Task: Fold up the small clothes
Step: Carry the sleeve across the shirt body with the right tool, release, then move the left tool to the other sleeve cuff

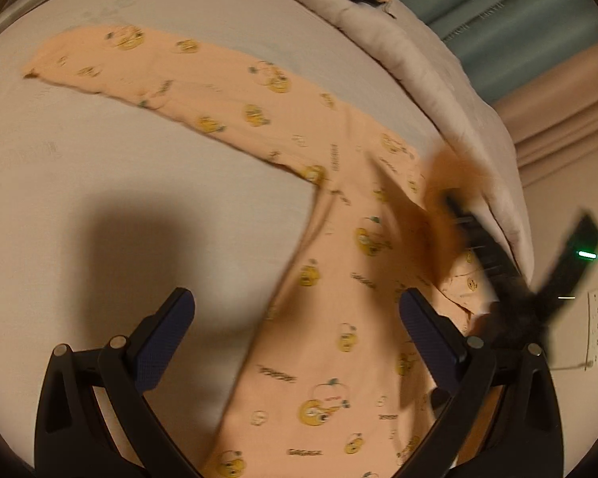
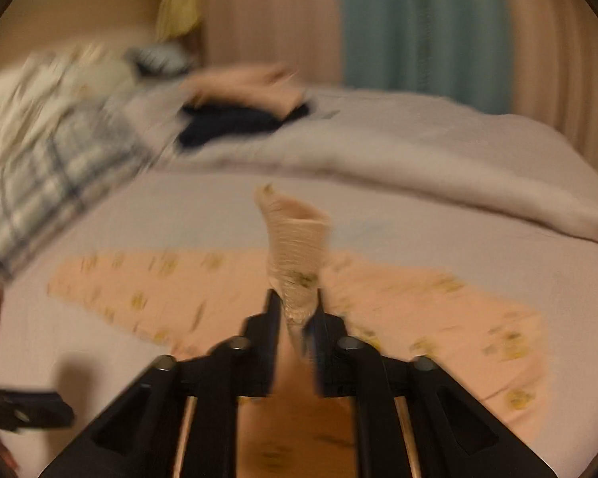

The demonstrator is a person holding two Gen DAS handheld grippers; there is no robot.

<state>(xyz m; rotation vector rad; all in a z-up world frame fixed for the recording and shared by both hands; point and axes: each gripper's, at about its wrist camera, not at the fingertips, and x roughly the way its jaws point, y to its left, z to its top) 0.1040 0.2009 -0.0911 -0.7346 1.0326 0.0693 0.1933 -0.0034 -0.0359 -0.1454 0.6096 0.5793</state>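
Pinching a ribbed cuff of the orange top (image 2: 203,298) | right tool (image 2: 297,310) nearly closed on it, sleeve raised ahead for folding inward | left tool (image 1: 297,342) wide open, empty, garment flat on bed (image 1: 99,167) beneath, ready to assist.

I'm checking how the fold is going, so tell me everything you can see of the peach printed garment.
The peach garment is soft, thin-looking fabric printed with small yellow cartoon faces and dark lettering. It lies mostly flat on the pale bed sheet, one long sleeve stretched out to the side. The right gripper is shut on a bunched, ribbed-looking end, lifting it above the rest. The left gripper hangs open over the body, not gripping it. Motion blur hides finer detail.
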